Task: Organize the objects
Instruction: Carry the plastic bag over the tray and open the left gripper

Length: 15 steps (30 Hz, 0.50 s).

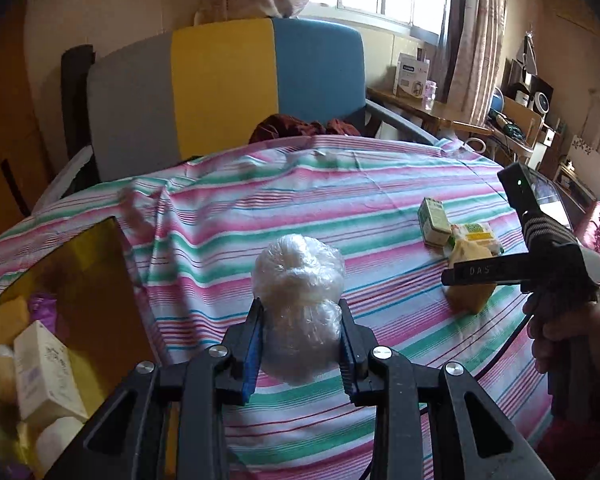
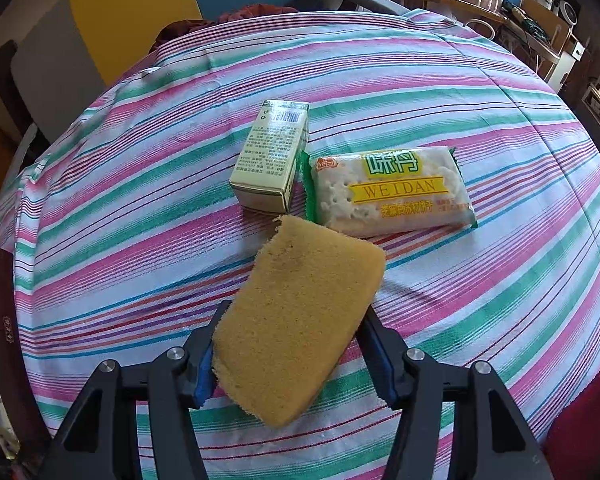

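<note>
My left gripper [image 1: 300, 309] is shut on a crumpled clear plastic bag with white stuff inside [image 1: 298, 272], held up above the striped cloth [image 1: 340, 208]. My right gripper [image 2: 297, 312] is shut on a yellow sponge [image 2: 312, 280], its pads pressing on the long sides. The same sponge [image 1: 470, 296] shows at the right of the left wrist view. Just beyond the sponge lie a small pale green carton [image 2: 270, 156] and a cracker packet marked WEIDAN [image 2: 392, 192], side by side on the cloth.
A gold-lined open box [image 1: 60, 264] at the left holds a white carton [image 1: 46, 368] and other pale items. A grey, yellow and blue chair back [image 1: 224, 84] stands behind the table. A person's hand [image 1: 560, 328] grips the right tool. A cluttered desk [image 1: 428, 110] is far right.
</note>
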### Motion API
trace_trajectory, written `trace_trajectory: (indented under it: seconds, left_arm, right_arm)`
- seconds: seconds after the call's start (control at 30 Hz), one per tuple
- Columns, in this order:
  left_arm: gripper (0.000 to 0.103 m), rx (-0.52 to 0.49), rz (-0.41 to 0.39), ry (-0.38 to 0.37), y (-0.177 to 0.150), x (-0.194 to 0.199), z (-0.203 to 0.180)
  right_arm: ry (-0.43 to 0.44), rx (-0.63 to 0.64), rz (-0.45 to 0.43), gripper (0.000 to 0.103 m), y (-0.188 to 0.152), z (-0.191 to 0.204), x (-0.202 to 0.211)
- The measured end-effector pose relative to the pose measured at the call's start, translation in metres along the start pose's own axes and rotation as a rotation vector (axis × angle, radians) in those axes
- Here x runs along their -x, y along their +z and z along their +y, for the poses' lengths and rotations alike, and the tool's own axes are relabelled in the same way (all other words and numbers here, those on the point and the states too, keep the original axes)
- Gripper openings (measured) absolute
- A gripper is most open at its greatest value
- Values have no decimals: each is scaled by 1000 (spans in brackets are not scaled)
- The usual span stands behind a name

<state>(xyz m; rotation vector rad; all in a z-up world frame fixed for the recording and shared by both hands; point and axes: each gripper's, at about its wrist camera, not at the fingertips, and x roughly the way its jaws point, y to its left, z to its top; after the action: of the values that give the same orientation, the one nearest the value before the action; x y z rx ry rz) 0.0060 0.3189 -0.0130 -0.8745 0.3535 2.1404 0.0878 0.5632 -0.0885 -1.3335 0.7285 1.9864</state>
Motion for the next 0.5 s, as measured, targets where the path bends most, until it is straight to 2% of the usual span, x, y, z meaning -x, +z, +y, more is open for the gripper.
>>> trace_trajectory:
  seconds: [0.23,0.5]
  left_arm:
    - [33,65,-30,63,-8,43,40]
    - [33,145,-17,118,-30,58,83]
  right_arm:
    - [-26,22,-13,61,-2,2,1]
    - [-73,71,-36,60,-5,6,2]
